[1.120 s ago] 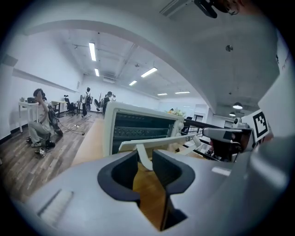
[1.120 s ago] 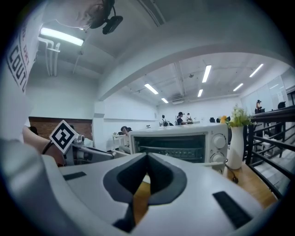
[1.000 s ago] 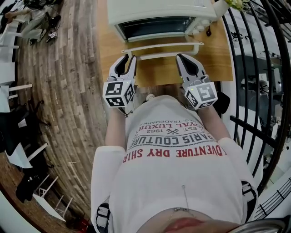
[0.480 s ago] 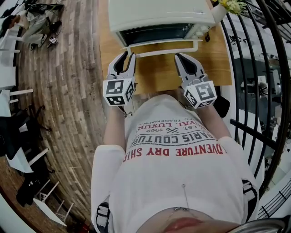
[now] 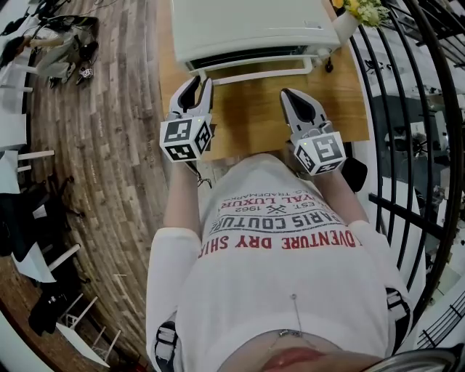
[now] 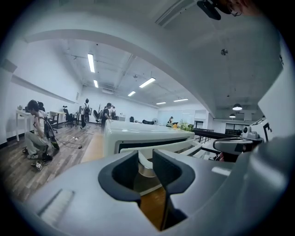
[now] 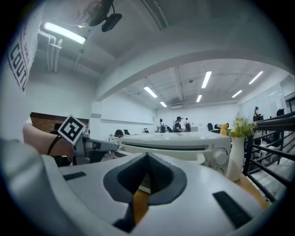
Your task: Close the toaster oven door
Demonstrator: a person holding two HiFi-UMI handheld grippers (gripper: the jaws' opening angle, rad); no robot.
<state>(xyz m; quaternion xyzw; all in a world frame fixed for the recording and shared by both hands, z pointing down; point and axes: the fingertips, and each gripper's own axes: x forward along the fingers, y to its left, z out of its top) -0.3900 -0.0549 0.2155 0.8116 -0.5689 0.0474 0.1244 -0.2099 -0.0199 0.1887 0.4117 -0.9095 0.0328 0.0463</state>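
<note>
From above, the white toaster oven (image 5: 254, 25) sits at the far edge of the wooden tabletop (image 5: 254, 120). Its door (image 5: 247, 57) is tipped up almost shut, and the white handle bar (image 5: 256, 70) runs along its near side. The left tongs (image 5: 201, 83) reach to the handle's left end. The right tongs (image 5: 289, 96) point at the door from a little nearer, short of the handle. A white vase of flowers (image 5: 354, 14) stands just right of the oven.

Along the left tongs (image 6: 146, 159), the jaws stand a narrow way apart. The curved left end of the handle (image 6: 143, 162) shows in the gap, and I cannot tell whether they touch it. The oven (image 6: 138, 132) fills the view beyond.

Along the right tongs (image 7: 147, 159), the jaws meet at the tips, gripping nothing. The oven (image 7: 170, 140) lies straight ahead with the vase (image 7: 235, 156) to its right.
</note>
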